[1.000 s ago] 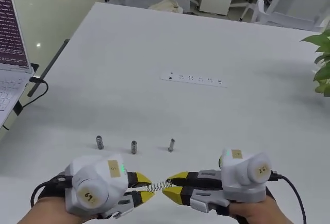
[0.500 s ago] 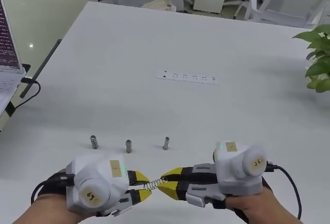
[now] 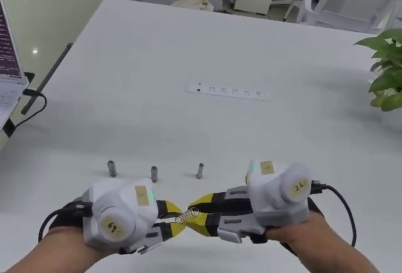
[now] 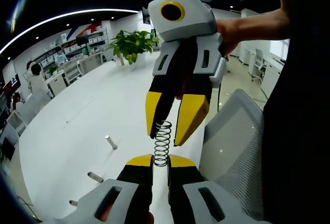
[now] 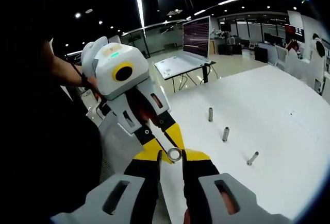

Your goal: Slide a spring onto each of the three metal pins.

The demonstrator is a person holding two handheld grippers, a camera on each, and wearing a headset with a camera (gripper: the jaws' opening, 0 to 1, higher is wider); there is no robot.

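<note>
Two claws meet tip to tip at the near edge of the white table (image 3: pixel 282 141), well on the near side of the power strip (image 3: pixel 229 91) and a little to its left. The left claw (image 4: pixel 160 160) is pressed together on the near end of a short steel spring (image 4: pixel 162 139), which is held clear of the table top. The right claw (image 5: pixel 172 155) points straight back at it, its yellow tips set narrowly apart on either side of the spring's other end, so that from the right gripper view the coil shows end-on as a small ring between them. Whether those tips actually press the wire I cannot tell. A hand holds each gripper from behind. Between the claws and the power strip, nearer the claws, three metal pins stand upright in a row running roughly parallel to the strip. The bare pin (image 3: pixel 200 171) stands below the strip's left end, the middle pin (image 3: pixel 154 173) further left, and the outer pin (image 3: pixel 112 168) furthest left; the last two look ribbed, as though wrapped in coils. Far left of the strip, off the table's side, is a laptop (image 3: pixel 5 47). To the strip's right, at the table's edge, are the leaves of a green plant (image 3: pixel 383 66), and beyond the strip, past the far edge, are office chairs (image 3: pixel 352 3).
</note>
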